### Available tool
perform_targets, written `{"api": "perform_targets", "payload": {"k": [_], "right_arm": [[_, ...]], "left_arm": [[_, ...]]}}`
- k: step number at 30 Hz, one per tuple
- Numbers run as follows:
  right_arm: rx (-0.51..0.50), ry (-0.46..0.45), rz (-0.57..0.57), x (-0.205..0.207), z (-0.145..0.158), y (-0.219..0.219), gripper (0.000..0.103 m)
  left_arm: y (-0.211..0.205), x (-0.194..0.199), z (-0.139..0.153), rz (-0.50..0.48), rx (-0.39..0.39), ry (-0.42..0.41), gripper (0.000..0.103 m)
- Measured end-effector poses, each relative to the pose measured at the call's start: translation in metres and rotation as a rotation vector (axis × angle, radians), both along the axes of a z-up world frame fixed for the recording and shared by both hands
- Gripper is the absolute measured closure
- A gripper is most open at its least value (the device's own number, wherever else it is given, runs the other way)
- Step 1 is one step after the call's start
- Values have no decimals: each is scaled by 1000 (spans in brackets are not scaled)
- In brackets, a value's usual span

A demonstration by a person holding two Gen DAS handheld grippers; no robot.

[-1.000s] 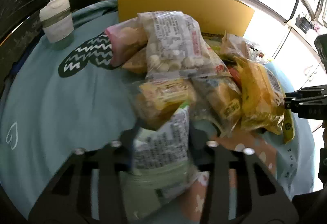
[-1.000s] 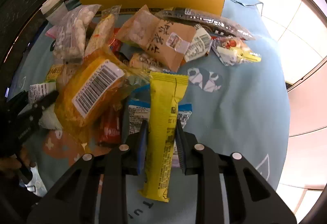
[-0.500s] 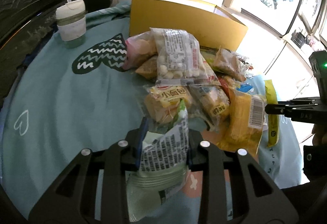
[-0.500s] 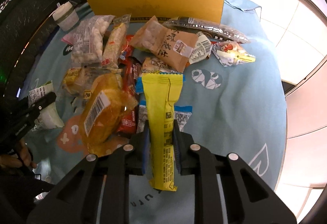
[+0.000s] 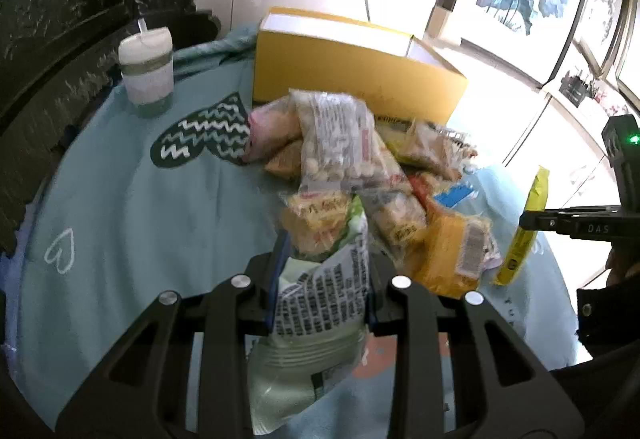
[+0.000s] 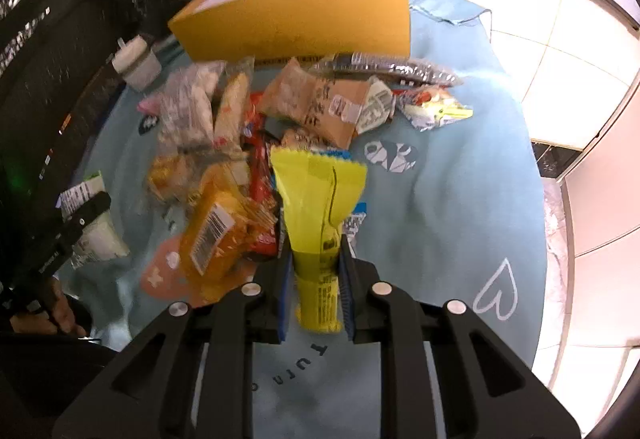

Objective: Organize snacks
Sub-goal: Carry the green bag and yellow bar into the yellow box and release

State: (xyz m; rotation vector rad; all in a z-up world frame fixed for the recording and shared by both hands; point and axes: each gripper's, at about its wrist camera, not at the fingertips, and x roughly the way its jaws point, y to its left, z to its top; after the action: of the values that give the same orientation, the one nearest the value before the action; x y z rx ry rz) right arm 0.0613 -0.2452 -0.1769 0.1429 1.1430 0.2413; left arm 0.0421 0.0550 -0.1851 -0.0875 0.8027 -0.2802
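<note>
My left gripper point(image 5: 322, 279) is shut on a pale green and white snack packet point(image 5: 320, 303), held above the table. My right gripper point(image 6: 314, 259) is shut on a long yellow snack bar point(image 6: 318, 207), lifted off the pile; the bar also shows in the left wrist view point(image 5: 524, 231). A heap of snack bags point(image 6: 240, 143) lies on the light blue tablecloth point(image 6: 440, 207). An open yellow cardboard box point(image 6: 304, 7) stands behind the heap, also seen in the left wrist view point(image 5: 352, 63).
A white lidded cup point(image 5: 147, 67) stands at the far left of the table, next to dark carved furniture point(image 5: 60, 19). An orange bag with a barcode point(image 6: 212, 231) lies at the near side of the heap. A silver packet point(image 6: 384, 69) lies by the box.
Both grippers have risen and pulled back from the pile with their packets, so the box and the table look further away and lower.
</note>
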Motion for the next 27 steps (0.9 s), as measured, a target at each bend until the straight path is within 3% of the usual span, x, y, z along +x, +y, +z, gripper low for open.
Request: {"api": "perform_targets", "payload": {"k": [21, 27], "right_arm": [[88, -177, 2, -4, 82, 5, 83], [102, -259, 20, 7, 119, 6, 83]], "left_arm": [[0, 2, 55, -4, -9, -99, 72], [-1, 18, 93, -2, -27, -169, 72]]}}
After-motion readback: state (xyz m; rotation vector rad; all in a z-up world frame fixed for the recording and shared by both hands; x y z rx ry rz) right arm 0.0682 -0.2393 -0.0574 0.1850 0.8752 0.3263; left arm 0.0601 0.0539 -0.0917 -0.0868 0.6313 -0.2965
